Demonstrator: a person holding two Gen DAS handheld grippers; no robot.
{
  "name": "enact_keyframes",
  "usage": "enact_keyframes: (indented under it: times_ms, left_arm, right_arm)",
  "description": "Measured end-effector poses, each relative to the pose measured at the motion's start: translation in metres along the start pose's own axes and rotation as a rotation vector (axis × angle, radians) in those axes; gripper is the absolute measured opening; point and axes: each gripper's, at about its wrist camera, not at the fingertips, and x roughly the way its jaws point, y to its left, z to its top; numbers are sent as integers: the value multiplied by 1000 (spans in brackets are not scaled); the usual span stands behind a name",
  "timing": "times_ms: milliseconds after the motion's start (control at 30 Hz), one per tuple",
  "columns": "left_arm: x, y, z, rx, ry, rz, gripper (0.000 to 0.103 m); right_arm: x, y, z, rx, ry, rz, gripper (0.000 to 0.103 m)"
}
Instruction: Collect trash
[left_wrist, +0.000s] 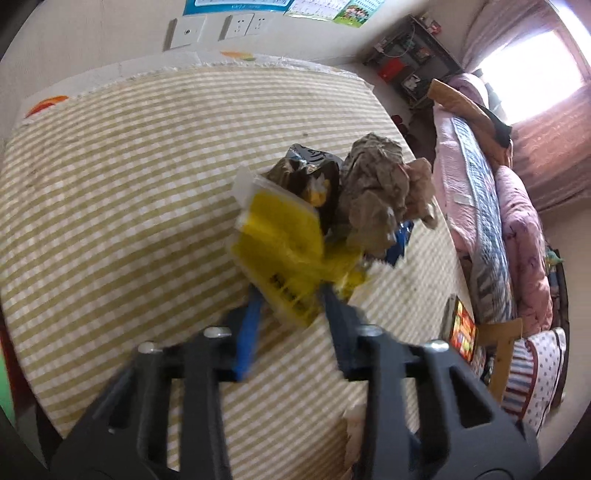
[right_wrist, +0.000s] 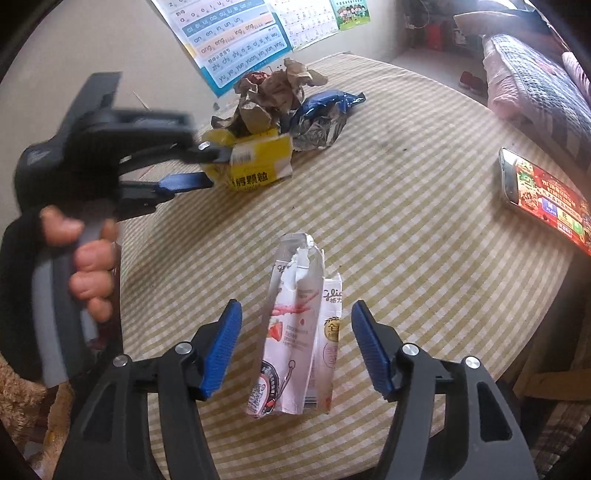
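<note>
The right gripper (right_wrist: 295, 347) stands open, its fingers clear of the pink carton (right_wrist: 295, 332) lying between them on the checked cloth (right_wrist: 406, 206). Beyond the carton, the left gripper (right_wrist: 212, 166) is clamped on a yellow box (right_wrist: 258, 162). Just behind the box lie crumpled brown paper (right_wrist: 277, 92) and a foil wrapper (right_wrist: 321, 118). Right of the carton, near the cloth's edge, lies a phone (right_wrist: 543, 195).

Yellow-and-white checked cloth (right_wrist: 406, 206) over the table. Yellow box (right_wrist: 258, 162) with black lettering and a white edge. Crumpled brown paper (left_wrist: 373, 192). Blue-and-silver foil wrapper (right_wrist: 325, 114). Pale pink torn packet (right_wrist: 295, 332) printed with a red strawberry. Black grippers, blue pads (right_wrist: 223, 347). Phone (right_wrist: 546, 199) showing red and green.
</note>
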Motion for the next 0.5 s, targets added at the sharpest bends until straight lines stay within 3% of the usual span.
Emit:
enact_keyframes:
  times_ms: [233, 367, 400, 500]
  left_arm:
    - [-37, 18, -21, 44, -28, 15, 22]
    - [-46, 22, -33, 72, -35, 31, 23]
    - [-46, 23, -36, 75, -34, 44, 24]
    - [-48, 32, -45, 65, -33, 58, 46]
  right_arm:
    - [3, -4, 3, 37, 9, 10, 62]
    - [-2, -13, 5, 120, 23, 62, 62]
    - [-2, -15, 4, 146, 33, 82, 62]
    - [3, -16, -1, 165, 59, 86, 62]
